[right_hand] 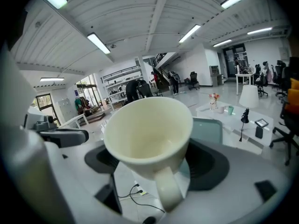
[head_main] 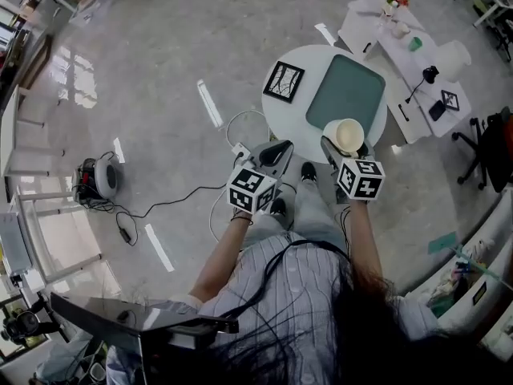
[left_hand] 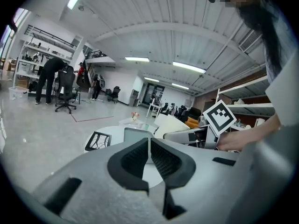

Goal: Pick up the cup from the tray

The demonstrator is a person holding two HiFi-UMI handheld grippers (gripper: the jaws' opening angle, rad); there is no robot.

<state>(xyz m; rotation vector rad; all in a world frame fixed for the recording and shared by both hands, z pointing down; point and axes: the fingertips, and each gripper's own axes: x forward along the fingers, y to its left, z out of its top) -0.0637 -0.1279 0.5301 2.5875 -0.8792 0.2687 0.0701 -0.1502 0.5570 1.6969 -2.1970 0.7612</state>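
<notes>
We hold the cup (right_hand: 147, 134) in the right gripper (head_main: 346, 146), fingers clamped on its wall, handle pointing back toward us, just off the tray's (head_main: 353, 87) near edge. The left gripper (left_hand: 149, 153) has its fingers closed on nothing.

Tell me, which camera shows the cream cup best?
The right gripper view: the cup fills it, held in the jaws of the right gripper, handle and empty inside clear. The head view shows it small from above; the left gripper view catches only a sliver of its side.
</notes>
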